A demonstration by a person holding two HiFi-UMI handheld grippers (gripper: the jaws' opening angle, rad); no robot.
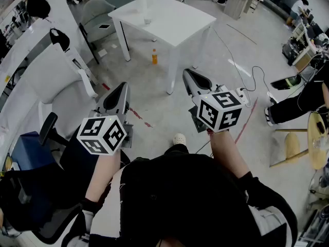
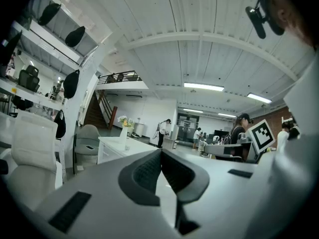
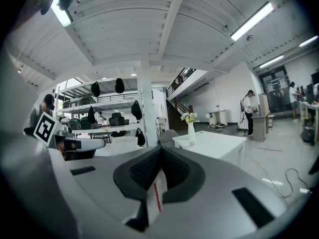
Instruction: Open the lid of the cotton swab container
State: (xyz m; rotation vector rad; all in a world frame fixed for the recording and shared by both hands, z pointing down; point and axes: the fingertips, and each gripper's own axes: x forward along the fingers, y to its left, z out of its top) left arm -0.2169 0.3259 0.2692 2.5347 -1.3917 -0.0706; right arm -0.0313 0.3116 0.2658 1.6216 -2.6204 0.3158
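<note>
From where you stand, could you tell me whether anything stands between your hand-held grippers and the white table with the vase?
Nothing visible does: only floor lies between the left hand-held gripper, the right hand-held gripper and the white table. An orange bottle stands by its legs. The small item beside the vase is too small to name.

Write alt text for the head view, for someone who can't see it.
A person looking down holds two handheld tools over a grey floor, the left tool and the right tool, both shut and empty. Ahead stands a white table with a vase on it, and an orange bottle on the floor by its legs.
</note>
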